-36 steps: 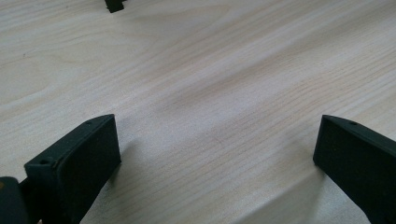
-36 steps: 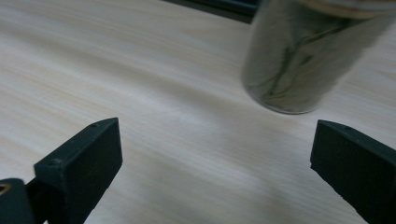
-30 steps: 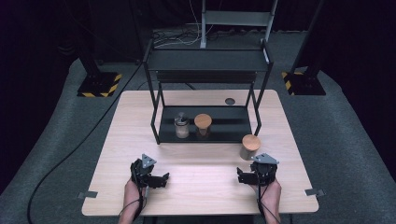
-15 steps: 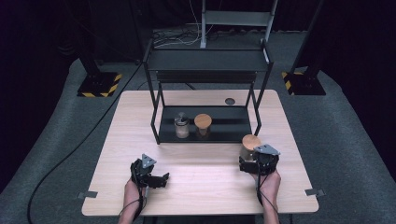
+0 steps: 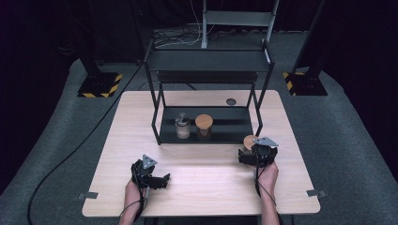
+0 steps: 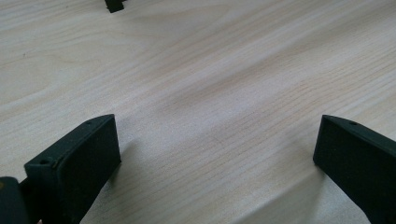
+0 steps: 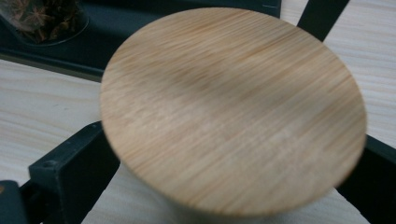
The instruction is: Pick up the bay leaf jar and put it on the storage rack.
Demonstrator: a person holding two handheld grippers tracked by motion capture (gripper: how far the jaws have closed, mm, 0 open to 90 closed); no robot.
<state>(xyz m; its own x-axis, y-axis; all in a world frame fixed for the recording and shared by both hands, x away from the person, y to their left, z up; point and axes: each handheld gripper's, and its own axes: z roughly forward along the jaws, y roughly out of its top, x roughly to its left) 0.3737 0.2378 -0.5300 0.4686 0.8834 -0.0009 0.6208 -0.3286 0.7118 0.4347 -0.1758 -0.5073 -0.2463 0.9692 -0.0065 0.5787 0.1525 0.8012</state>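
A jar with a round wooden lid (image 5: 249, 139) (image 7: 233, 107) stands on the light wood table (image 5: 206, 187), just off the rack's front right leg. My right gripper (image 5: 248, 149) (image 7: 231, 144) is open, its jaws standing on either side of the jar below the lid. Whether the jaws touch the jar is hidden by the lid. My left gripper (image 5: 162, 180) (image 6: 217, 154) rests low over bare table near the front left, open with nothing between its jaws.
A black two-tier rack (image 5: 206, 61) stands at the table's back middle. Its lower shelf (image 7: 140, 28) holds a glass jar of star anise (image 5: 182, 125) (image 7: 42, 18) and another wooden-lidded jar (image 5: 203, 123). A small dark disc (image 5: 231, 101) lies behind the rack.
My right gripper has moved forward to the wooden-lidded jar and now has its jaws around it. The left gripper has stayed in place.
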